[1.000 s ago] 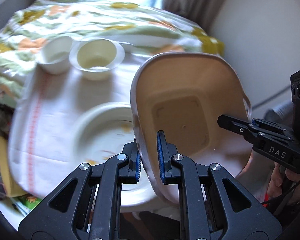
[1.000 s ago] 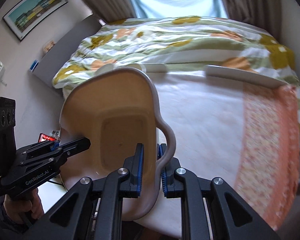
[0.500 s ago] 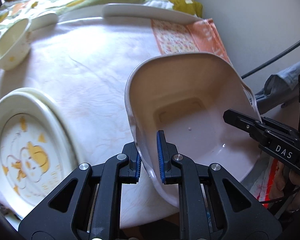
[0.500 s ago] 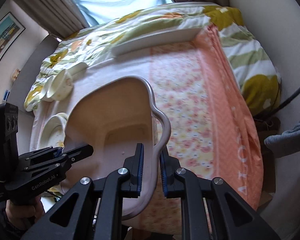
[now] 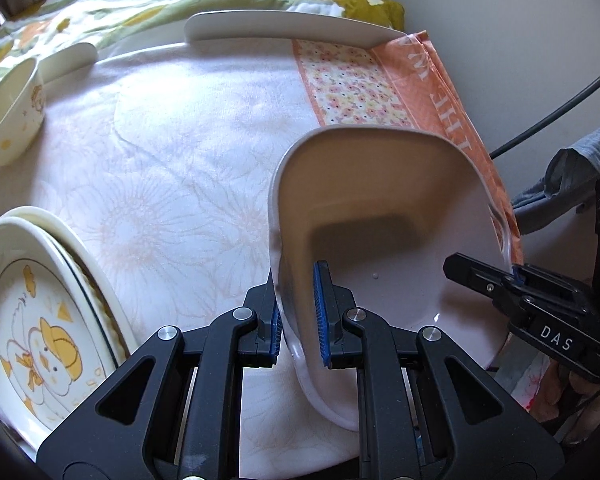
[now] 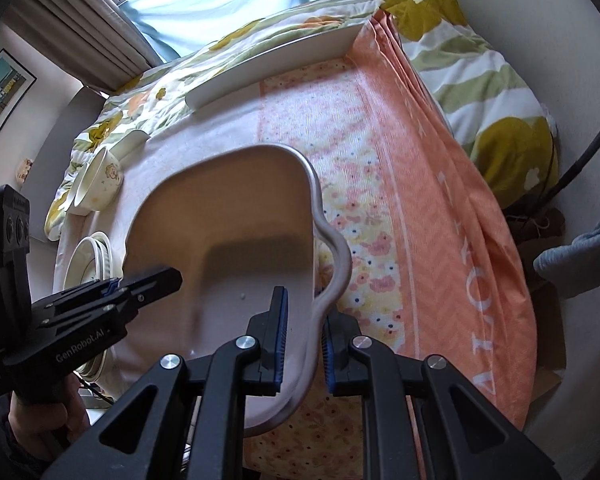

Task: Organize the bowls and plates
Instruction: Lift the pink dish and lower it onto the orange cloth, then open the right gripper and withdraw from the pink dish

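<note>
A large cream square dish with handles [image 5: 384, 216] is held between both grippers, low over the table's right side. My left gripper [image 5: 298, 312] is shut on its left rim. My right gripper [image 6: 303, 338] is shut on its right handle [image 6: 334, 258]; it also shows in the left wrist view [image 5: 512, 276]. The dish fills the right wrist view's middle [image 6: 228, 216]. A stack of duck-print plates [image 5: 40, 312] lies at the table's left front. A small printed bowl [image 5: 14, 116] sits at the far left, also visible in the right wrist view [image 6: 100, 182].
The table carries a white cloth [image 5: 188, 152] and an orange floral cloth [image 6: 420, 184] on its right. A long white platter [image 5: 288, 28] lies at the far edge. A floral bed cover [image 6: 480, 80] is behind. A black cable [image 5: 560, 108] and grey cloth [image 5: 572, 176] are at the right.
Both grippers have carried the dish rightward and lower over the table, toward the orange cloth. The duck plates and small bowls have shifted to the left of view. The grip is unchanged.
</note>
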Motion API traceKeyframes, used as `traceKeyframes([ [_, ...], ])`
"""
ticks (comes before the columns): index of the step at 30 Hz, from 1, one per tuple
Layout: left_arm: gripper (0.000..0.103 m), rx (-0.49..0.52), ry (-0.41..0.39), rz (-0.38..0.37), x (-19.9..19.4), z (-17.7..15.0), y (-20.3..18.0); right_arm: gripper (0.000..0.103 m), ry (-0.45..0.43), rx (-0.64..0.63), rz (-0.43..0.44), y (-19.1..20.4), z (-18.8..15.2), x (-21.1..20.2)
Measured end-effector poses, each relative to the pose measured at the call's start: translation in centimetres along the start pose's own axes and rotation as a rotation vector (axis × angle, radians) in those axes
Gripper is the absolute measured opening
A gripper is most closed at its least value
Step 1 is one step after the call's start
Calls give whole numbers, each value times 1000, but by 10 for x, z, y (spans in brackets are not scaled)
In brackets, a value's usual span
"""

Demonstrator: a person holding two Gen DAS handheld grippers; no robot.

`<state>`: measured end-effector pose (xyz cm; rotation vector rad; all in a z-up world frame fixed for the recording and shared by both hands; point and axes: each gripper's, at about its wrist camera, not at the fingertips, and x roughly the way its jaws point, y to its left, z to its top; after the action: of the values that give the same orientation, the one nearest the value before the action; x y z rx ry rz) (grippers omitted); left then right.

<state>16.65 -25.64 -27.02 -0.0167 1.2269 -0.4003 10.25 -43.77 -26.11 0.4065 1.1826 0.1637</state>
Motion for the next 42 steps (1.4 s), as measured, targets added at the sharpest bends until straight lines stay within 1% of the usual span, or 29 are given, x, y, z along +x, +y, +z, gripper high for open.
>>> traceKeyframes([
  [4, 13, 1, 1, 5, 0, 1, 0, 14, 7, 17, 10, -2, 0, 0],
  [5, 15, 2, 3, 13, 2, 2, -1, 14, 10, 18, 11, -3, 1, 0],
  [7, 22, 13, 4, 43, 2, 2, -3, 14, 11, 32, 21, -4, 2, 0],
  [8, 31, 19, 3, 56, 1, 3, -4, 14, 16, 37, 29, -5, 3, 0],
  [9, 45, 23, 0, 66, 0, 3, -4, 14, 19, 37, 29, -5, 3, 1],
  [10, 55, 24, -5, 74, -1, 4, -5, 14, 19, 31, 25, -4, 3, 0],
  [11, 73, 22, -14, 78, -3, 4, -5, 14, 20, 26, 18, -4, 4, -1],
  [12, 85, 17, -28, 78, -6, 6, -4, 14, 23, 22, 11, -3, 4, -1],
  [14, 90, 8, -45, 78, -12, 8, -3, 14, 25, 6, -4, -1, 4, -4],
  [15, 91, 6, -45, 77, -14, 9, -2, 15, 23, -3, -8, 0, 4, -5],
  [16, 91, 4, -40, 85, -14, 11, -2, 23, 21, -11, -10, 0, 3, -7],
  [17, 91, 3, -37, 90, -15, 11, -1, 41, 17, -19, -10, 1, 3, -9],
  [18, 91, -1, -34, 91, -16, 11, -1, 54, 8, -26, -7, 2, 1, -12],
  [19, 91, -7, -34, 93, -18, 11, 0, 81, -3, -28, 0, 2, 0, -15],
  [20, 91, -12, -34, 96, -19, 10, 1, 98, -13, -25, 8, 2, -1, -18],
  [22, 91, -18, -40, 95, -27, 8, 1, 101, -29, -13, 21, 2, -4, -25],
  [24, 91, -20, -54, 94, -40, 5, 2, 101, -36, -10, 18, 4, -8, -33],
  [26, 91, -22, -70, 98, -56, 1, 4, 102, -58, -38, 7, 11, -11, -43],
  [28, 91, -28, -103, 109, -79, -5, 10, 102, -88, -101, -13, 24, -13, -55],
  [30, 91, -38, -139, 120, -101, -9, 16, 102, -141, -187, -26, 43, -15, -71],
  [32, 91, -55, -184, 130, -127, -14, 26, 102, -213, -274, -22, 66, -17, -88],
  [35, 91, -83, -249, 152, -162, -20, 40, 102, -269, -370, -19, 97, -14, -106],
  [36, 91, -93, -274, 164, -175, -22, 46, 102, -259, -404, -35, 111, -11, -109],
  [38, 91, -110, -318, 188, -196, -26, 57, 102, -223, -414, -66, 130, -2, -110],
  [39, 91, -119, -340, 203, -208, -27, 64, 102, -232, -400, -56, 139, 3, -112],
  [41, 91, -135, -373, 230, -227, -30, 79, 102, -282, -384, 10, 155, 11, -120],
  [42, 91, -145, -390, 239, -236, -31, 90, 102, -298, -388, 22, 163, 14, -122],
])
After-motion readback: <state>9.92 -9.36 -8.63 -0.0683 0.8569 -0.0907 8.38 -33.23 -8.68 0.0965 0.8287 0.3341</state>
